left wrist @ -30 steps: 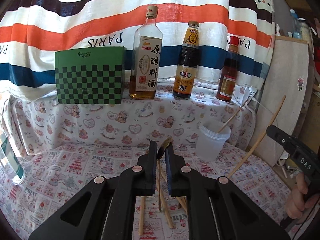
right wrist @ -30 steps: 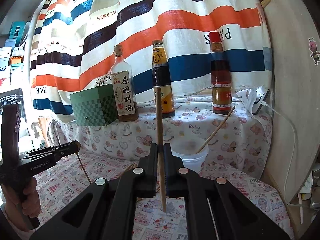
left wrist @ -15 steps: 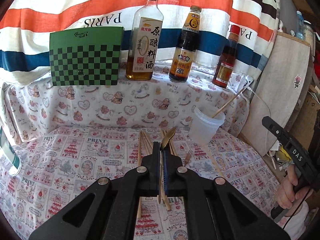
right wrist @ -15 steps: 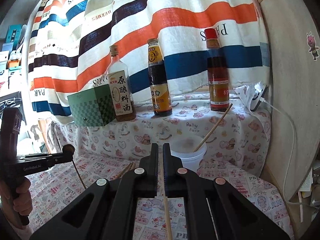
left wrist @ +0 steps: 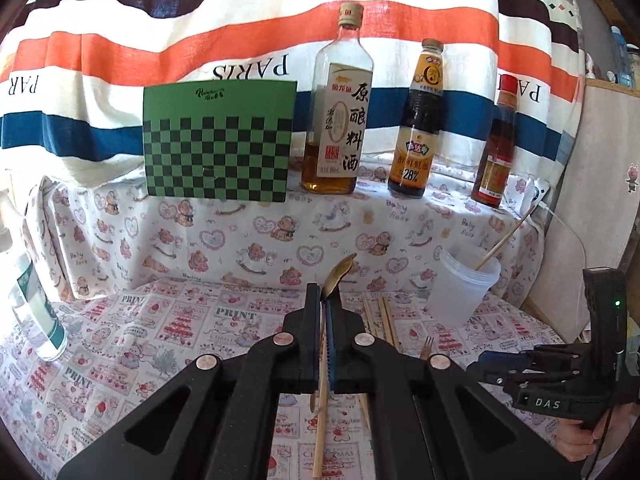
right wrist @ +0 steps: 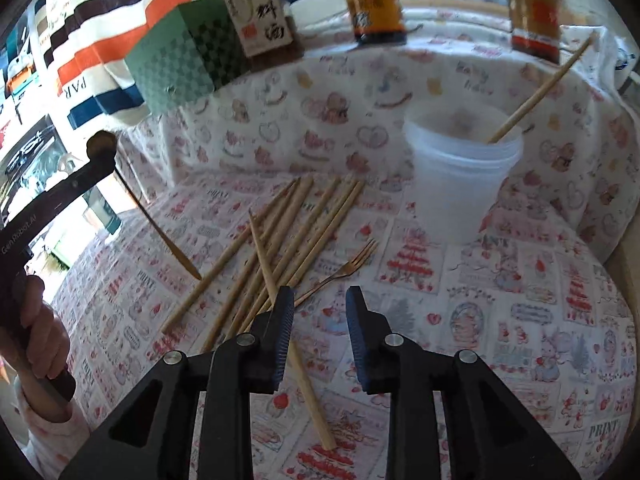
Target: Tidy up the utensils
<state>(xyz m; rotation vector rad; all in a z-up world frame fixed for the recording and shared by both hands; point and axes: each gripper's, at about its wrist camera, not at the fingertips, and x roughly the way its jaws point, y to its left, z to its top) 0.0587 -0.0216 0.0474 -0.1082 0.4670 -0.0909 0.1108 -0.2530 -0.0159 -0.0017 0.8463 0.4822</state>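
Printed cloth (right wrist: pixel 500 280) under striped drape; cup (right wrist: pixel 460 176) far right with one chopstick leaning right. Left gripper (left wrist: pixel 325 304) clamped on spoon (left wrist: pixel 340 276), bowl up and far, handle slanting down toward near. Right gripper (right wrist: pixel 318 300) opening, nothing between, over chopsticks (right wrist: pixel 280 240) fanned near-left to far-right beside fork (right wrist: pixel 344 272).

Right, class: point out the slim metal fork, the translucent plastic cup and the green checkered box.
Slim metal fork (right wrist: pixel 347 267), right wrist view, its neck.
Translucent plastic cup (right wrist: pixel 460 184), right wrist view, its wall.
Green checkered box (left wrist: pixel 218 152), left wrist view, its front face.
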